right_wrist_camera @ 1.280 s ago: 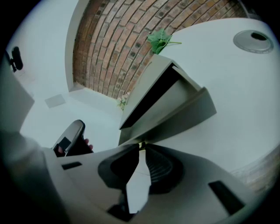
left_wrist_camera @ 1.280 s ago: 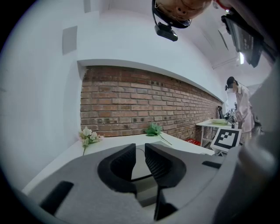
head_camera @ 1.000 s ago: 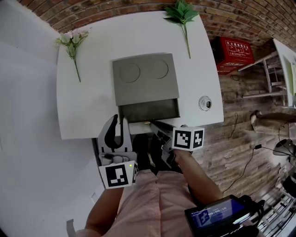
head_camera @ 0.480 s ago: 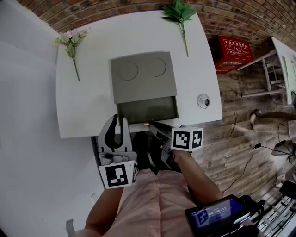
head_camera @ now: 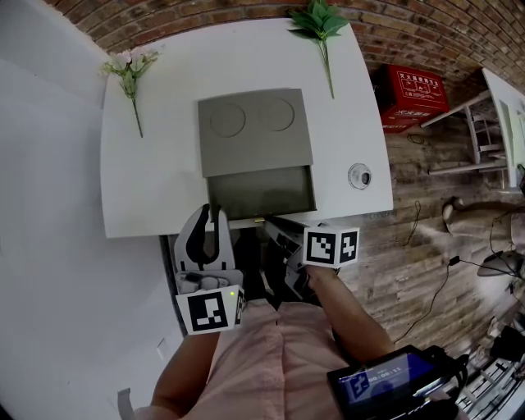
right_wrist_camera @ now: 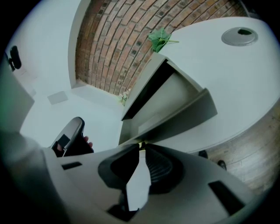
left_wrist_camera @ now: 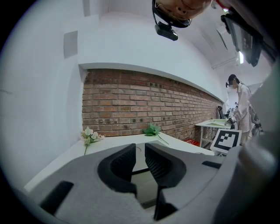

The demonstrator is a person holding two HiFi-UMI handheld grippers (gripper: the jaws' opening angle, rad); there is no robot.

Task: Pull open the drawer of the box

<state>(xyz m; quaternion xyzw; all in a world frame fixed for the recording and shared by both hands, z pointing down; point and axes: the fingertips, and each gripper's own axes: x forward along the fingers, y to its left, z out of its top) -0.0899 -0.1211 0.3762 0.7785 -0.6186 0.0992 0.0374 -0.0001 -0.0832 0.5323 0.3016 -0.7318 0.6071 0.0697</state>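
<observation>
White table (head_camera: 148, 180) against brick wall (head_camera: 205, 12); wood floor (head_camera: 418, 238) to the right with a red crate (head_camera: 414, 94) on it. Grey box (head_camera: 254, 135) sits mid-table, two round marks on its top. Drawer (head_camera: 261, 193) is pulled out toward the near table edge, interior visible, looks empty. Right gripper (head_camera: 269, 221) sits at the drawer's front panel, jaws nearly together and pinched on a small yellowish knob (head_camera: 261, 218) at the panel's middle; in the right gripper view the knob (right_wrist_camera: 141, 144) sits right at the jaw tips, with the drawer front (right_wrist_camera: 175, 116) just beyond. Left gripper (head_camera: 211, 215) hangs just off the near table edge, left of the drawer and not touching it; jaws narrow, a slim gap between the pads, nothing in them, as the left gripper view (left_wrist_camera: 140, 148) confirms. Flower sprig (head_camera: 127, 70) lies at far left of the table, leaf sprig (head_camera: 320, 25) at far right, small round disc (head_camera: 358, 175) right of the drawer.
</observation>
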